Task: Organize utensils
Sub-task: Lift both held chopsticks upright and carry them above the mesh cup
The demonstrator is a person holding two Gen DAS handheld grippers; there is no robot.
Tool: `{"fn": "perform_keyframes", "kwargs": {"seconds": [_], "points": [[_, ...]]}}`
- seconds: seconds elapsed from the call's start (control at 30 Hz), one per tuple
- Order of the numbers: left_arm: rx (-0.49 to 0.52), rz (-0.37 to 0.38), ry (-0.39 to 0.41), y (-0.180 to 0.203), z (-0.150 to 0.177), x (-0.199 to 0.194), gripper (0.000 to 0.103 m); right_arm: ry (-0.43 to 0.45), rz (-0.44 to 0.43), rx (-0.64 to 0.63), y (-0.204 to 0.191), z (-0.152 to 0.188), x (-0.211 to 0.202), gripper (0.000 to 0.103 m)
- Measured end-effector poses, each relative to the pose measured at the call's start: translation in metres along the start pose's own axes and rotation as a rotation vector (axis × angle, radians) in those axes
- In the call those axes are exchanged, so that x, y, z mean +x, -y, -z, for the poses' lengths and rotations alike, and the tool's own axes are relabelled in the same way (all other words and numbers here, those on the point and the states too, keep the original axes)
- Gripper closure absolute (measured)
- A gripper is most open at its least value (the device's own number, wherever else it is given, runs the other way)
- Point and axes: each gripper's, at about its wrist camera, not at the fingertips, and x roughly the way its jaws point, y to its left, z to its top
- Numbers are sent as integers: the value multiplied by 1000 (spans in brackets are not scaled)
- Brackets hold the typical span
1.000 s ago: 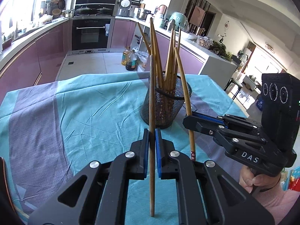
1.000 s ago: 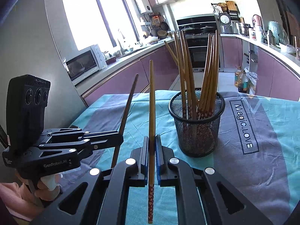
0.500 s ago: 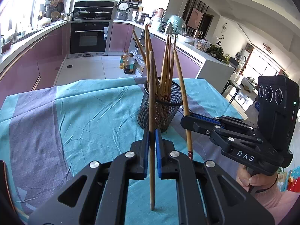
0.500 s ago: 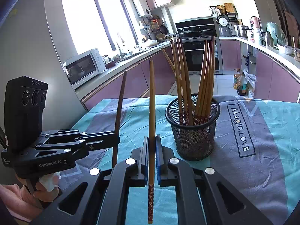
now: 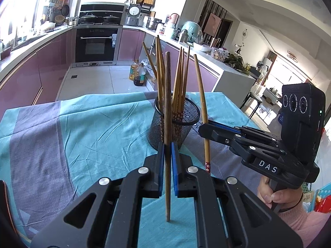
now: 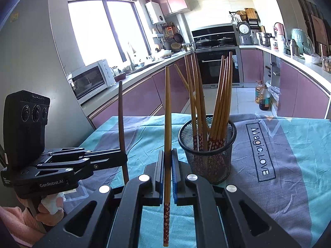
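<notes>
Holder (image 5: 175, 122) nearer; chopstick (image 5: 167, 144) clamped in left tool (image 5: 167, 150).

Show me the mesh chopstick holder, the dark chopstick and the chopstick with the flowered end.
mesh chopstick holder (image 6: 209, 161), right wrist view, front wall.
dark chopstick (image 5: 167, 103), left wrist view, shaft above the pads.
chopstick with the flowered end (image 6: 167, 107), right wrist view, plain upper shaft.

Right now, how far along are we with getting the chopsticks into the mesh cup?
Done: about eight bamboo chopsticks stand in the black wire-mesh cup. In hand: the left gripper is shut on a dark brown wooden chopstick, and the right gripper on a floral-ended bamboo chopstick. Left: dropping both in.
</notes>
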Motion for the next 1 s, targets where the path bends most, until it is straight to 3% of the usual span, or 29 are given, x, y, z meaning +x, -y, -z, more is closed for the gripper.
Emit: {"fn": "perform_keyframes", "kwargs": {"seconds": [1.0], "points": [[10, 34, 56, 4, -22, -16, 96, 84, 28, 3, 19, -28, -5, 97]]}}
